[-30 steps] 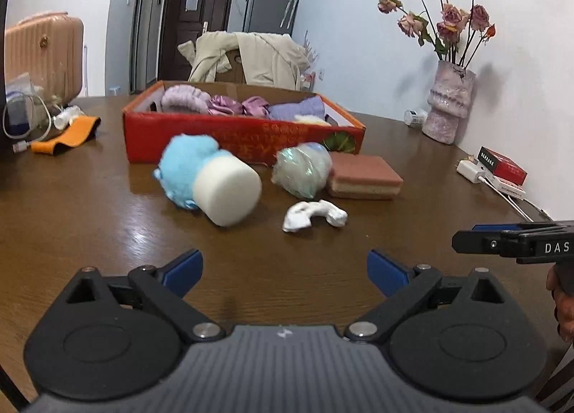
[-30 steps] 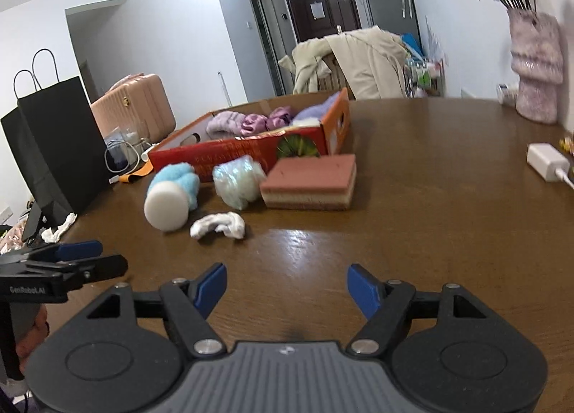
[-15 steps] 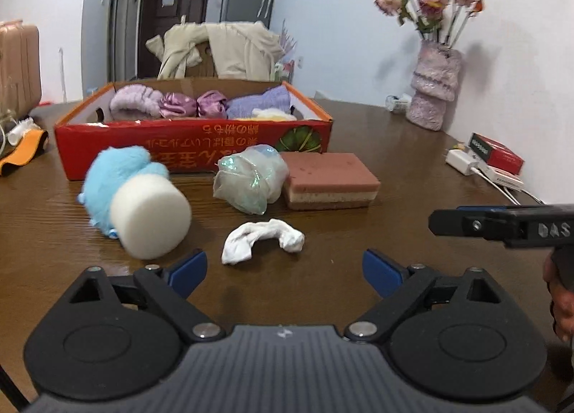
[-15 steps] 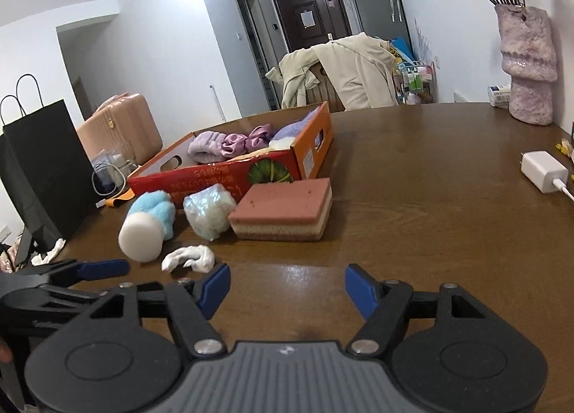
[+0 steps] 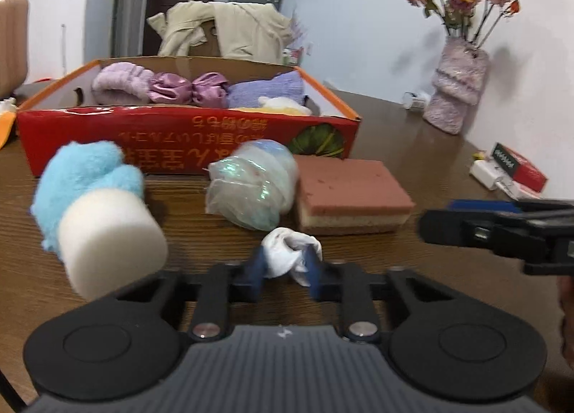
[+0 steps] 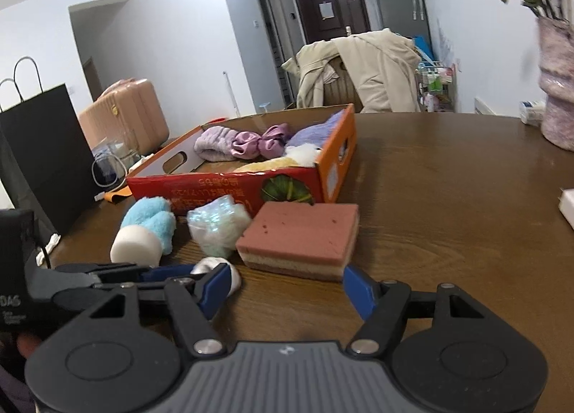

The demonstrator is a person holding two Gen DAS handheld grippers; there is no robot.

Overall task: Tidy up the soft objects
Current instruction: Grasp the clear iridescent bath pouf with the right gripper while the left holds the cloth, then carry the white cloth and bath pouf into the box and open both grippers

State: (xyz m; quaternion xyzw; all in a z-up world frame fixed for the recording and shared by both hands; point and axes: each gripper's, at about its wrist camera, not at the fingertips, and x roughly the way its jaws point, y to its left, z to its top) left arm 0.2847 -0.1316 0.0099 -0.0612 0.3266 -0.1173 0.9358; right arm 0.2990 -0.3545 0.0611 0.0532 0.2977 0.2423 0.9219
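Observation:
My left gripper is shut on a small white cloth on the wooden table, in front of a pink layered sponge. The cloth also shows in the right wrist view. A clear plastic bundle, a white foam cylinder and a blue fluffy toy lie in front of a red cardboard box that holds several soft things. My right gripper is open and empty, just in front of the pink sponge.
A vase of dried roses stands at the back right. A red packet and white charger lie at the right edge. A black paper bag and a pink suitcase stand to the left.
My left gripper moved forward and closed on the white cloth. My right gripper moved forward toward the pink sponge and stays open.

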